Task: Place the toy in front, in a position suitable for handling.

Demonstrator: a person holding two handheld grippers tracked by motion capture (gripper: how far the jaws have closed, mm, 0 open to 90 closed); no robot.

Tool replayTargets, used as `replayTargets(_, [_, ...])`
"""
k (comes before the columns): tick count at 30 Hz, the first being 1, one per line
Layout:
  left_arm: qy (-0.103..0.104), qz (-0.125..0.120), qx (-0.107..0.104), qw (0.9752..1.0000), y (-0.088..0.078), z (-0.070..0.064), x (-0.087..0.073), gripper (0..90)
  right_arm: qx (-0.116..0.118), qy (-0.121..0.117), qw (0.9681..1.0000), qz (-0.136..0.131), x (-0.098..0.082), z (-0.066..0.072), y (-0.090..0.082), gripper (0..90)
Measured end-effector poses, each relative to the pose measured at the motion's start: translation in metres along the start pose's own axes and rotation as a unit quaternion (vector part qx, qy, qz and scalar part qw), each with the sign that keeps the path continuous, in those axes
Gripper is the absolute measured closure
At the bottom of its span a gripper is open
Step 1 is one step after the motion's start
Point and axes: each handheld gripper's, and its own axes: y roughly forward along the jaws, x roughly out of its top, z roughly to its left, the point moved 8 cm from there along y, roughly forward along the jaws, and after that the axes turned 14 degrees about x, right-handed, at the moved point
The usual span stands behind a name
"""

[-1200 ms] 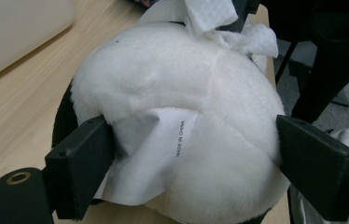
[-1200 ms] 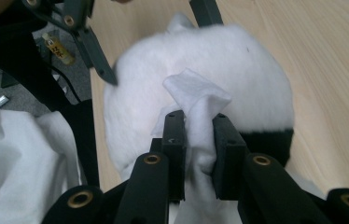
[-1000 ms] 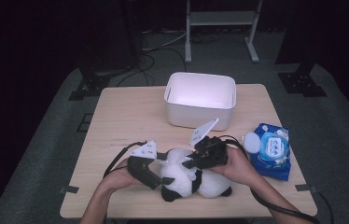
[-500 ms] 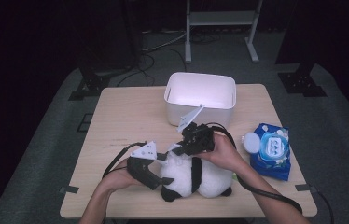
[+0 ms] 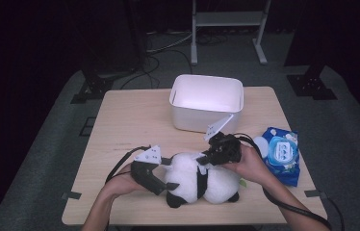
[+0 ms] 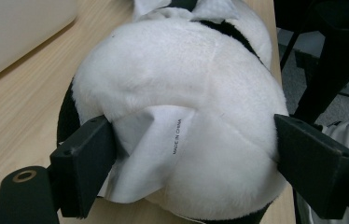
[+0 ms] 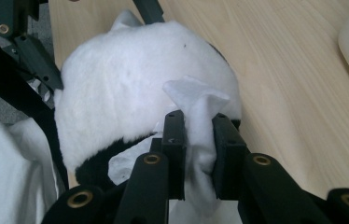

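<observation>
A black-and-white panda plush [image 5: 212,183] lies near the table's front edge. My left gripper [image 5: 164,179] is shut on its left end. In the left gripper view the two jaws press into the white fur [image 6: 182,84] on either side of my left gripper [image 6: 192,151], and a sewn-in label [image 6: 158,144] sits between them. My right gripper [image 5: 203,160] rests on top of the plush, shut on a crumpled white wipe [image 7: 195,100]. In the right gripper view the wipe sticks out past my right gripper [image 7: 198,133] against the plush [image 7: 126,84].
A white rectangular bin [image 5: 207,100] stands behind the plush at mid-table. A blue pack of wipes [image 5: 280,155] lies at the right, beside the right hand. Cables trail from both grippers off the front edge. The table's left half is bare wood [image 5: 125,125].
The right gripper, still shut on the wipe, swung back toward the bin, then returned right and down onto the plush. The left gripper and plush stayed put.
</observation>
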Motion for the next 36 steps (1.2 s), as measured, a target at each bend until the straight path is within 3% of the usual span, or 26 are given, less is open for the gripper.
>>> replayTargets(12, [-0.013,0.006,0.002,0.9999,0.001,0.003,-0.002,14.8,0.015,-0.038,0.9991,0.008,0.0,0.032,0.01,76.8])
replayTargets(19, [-0.016,0.004,0.002,0.9999,0.002,0.004,-0.003,14.7,0.027,-0.053,0.9982,0.011,0.003,0.041,0.019,76.2])
replayTargets(24, [-0.016,0.006,0.004,0.9998,0.002,0.004,-0.003,14.8,0.029,-0.048,0.9984,0.009,-0.002,0.039,0.015,76.3])
replayTargets(28, [-0.018,0.006,0.003,0.9998,0.002,0.005,-0.004,14.7,0.014,-0.039,0.999,0.017,-0.013,0.032,0.005,76.3])
replayTargets(36, [-0.02,0.009,0.004,0.9998,0.002,0.006,-0.005,14.8,-0.014,-0.013,0.9998,0.004,-0.029,0.013,-0.019,76.3])
